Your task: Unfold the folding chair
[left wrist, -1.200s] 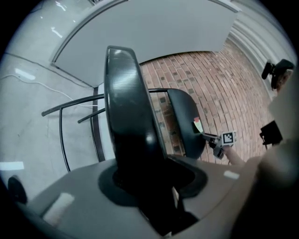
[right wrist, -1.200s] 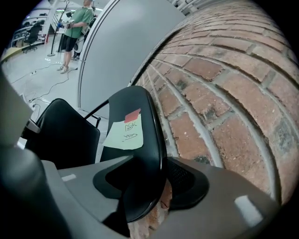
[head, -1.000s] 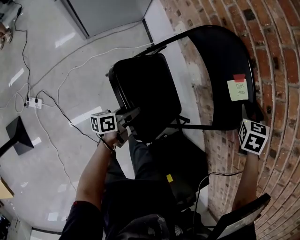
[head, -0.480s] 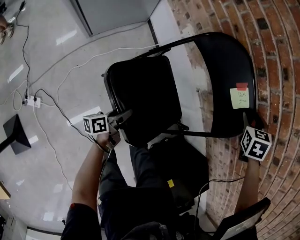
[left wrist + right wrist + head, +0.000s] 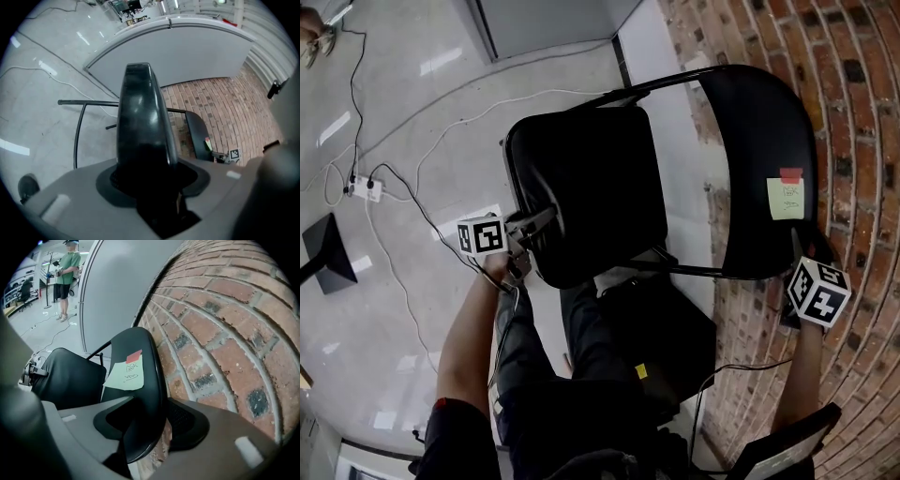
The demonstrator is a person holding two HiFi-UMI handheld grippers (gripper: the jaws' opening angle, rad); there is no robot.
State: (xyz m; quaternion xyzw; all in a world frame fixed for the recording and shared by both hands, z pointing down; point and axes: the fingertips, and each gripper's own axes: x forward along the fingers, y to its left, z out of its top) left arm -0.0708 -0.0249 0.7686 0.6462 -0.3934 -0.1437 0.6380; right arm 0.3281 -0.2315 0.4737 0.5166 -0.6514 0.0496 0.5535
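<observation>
Grip check: left gripper (image 5: 542, 223) had its jaws round the front edge of the black padded seat (image 5: 140, 122). They had just been easing apart, though both pads looked to touch the cushion. Right gripper (image 5: 797, 251) was clamped on the rim of the curved black backrest (image 5: 759, 159), near a pale yellow sticky note (image 5: 786, 199). Black metal folding chair (image 5: 619, 225) stood close against the red brick wall (image 5: 862, 112), seat nearly level. Risks, as judged: the loosened left hold could let the seat slip out and tip back up; a further push could scrape the backrest on brick — or pin the right gripper there.
</observation>
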